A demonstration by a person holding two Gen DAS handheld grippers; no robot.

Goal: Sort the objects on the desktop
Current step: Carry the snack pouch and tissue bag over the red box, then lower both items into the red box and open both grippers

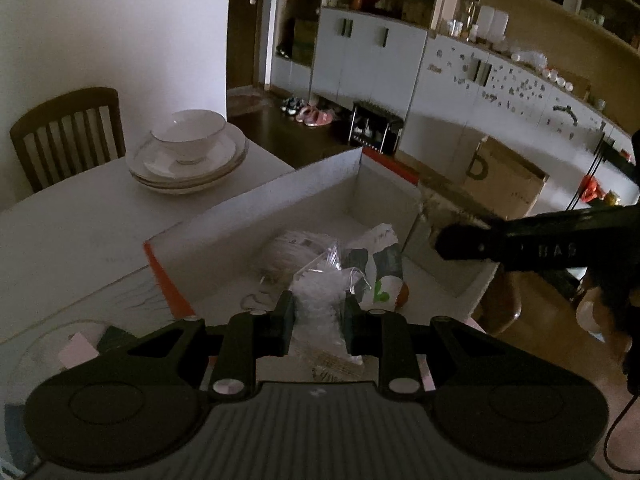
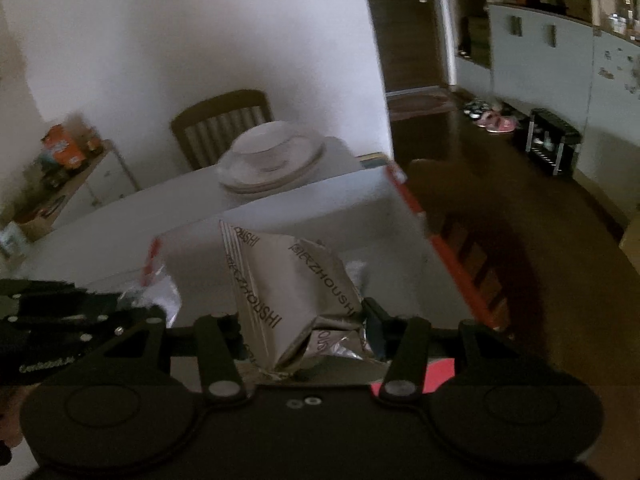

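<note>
A white cardboard box with orange edges (image 1: 256, 216) stands open on the table. My left gripper (image 1: 319, 320) is shut on a clear plastic bag of white bits (image 1: 320, 312) and holds it over the box's near end. Inside the box lie a pale bundle (image 1: 286, 258) and a green and white packet (image 1: 382, 268). My right gripper (image 2: 306, 330) is shut on a silver foil packet printed ZHOUSHI (image 2: 288, 292), above the same box (image 2: 320, 200). The right gripper also shows in the left wrist view (image 1: 436, 240) at the box's right side.
A bowl on stacked plates (image 1: 188, 152) sits at the table's far corner, with a wooden chair (image 1: 68, 132) behind it. A glass plate with paper (image 1: 76, 348) lies near the left. Another chair (image 2: 472, 248) stands right of the box. Cabinets and a cardboard carton (image 1: 508, 184) are beyond.
</note>
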